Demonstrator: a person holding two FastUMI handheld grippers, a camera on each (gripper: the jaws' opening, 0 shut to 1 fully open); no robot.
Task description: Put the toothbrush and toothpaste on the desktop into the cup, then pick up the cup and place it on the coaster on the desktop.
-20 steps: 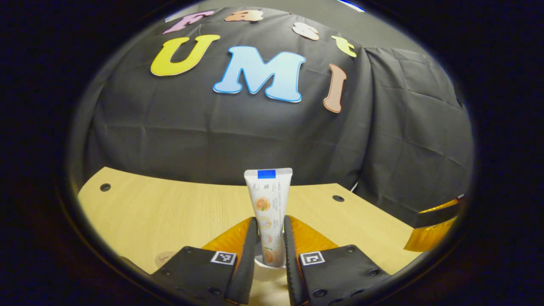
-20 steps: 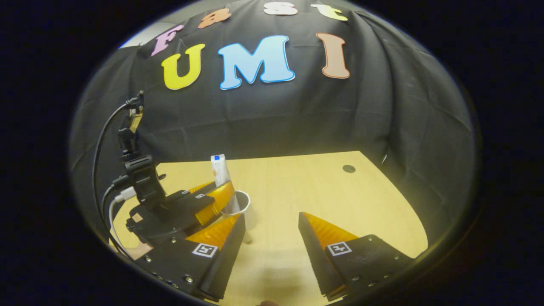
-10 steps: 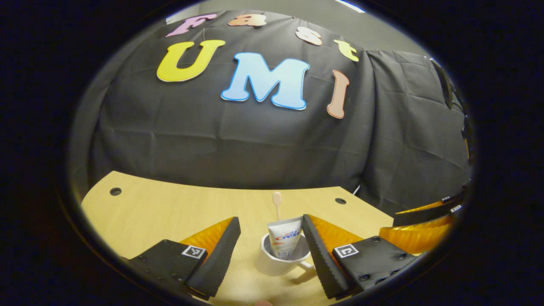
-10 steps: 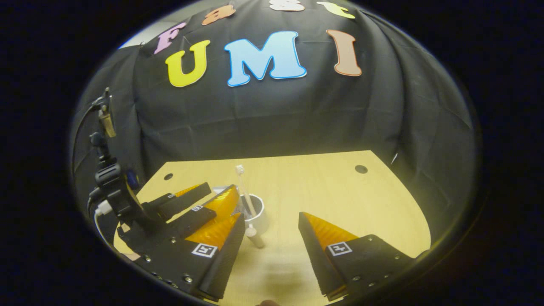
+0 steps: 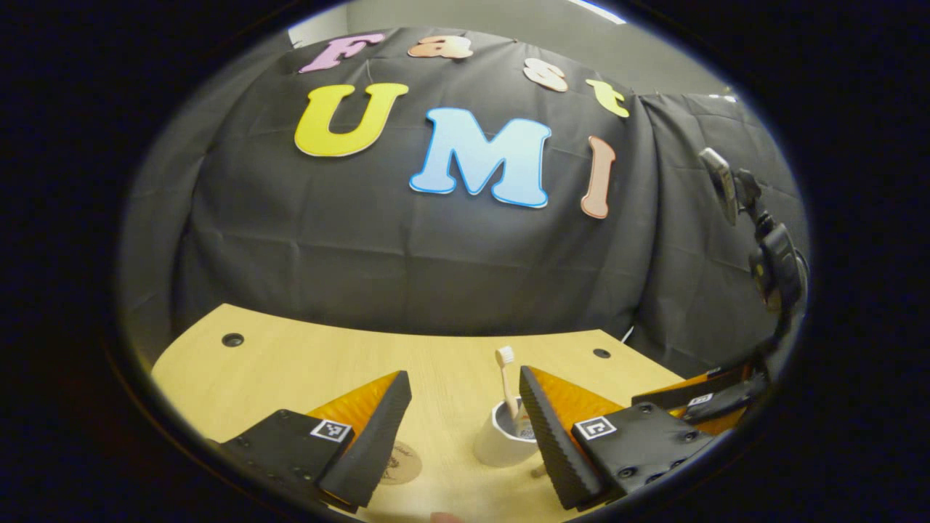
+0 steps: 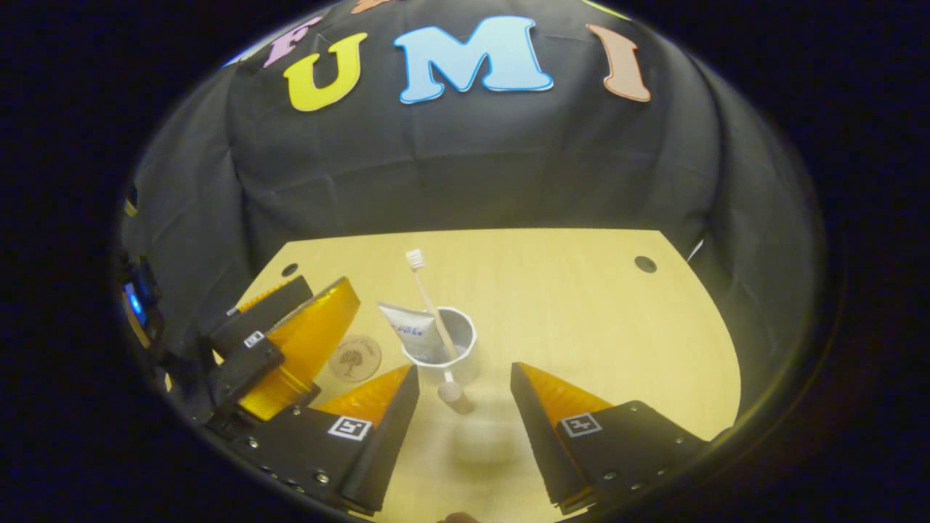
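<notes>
Cup: on table beside coaster, brush and paste inside. Likely rigid, glazed, top-heavy; take it by the handle. Your left gripper and right gripper: jaws wide, empty.

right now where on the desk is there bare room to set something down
The widest bare stretch of the desk runs right of the cup toward the grommet hole; the far strip along the black cloth wall is bare too. It is crowded left of the cup: the coaster and the left tool sit close by.
</notes>
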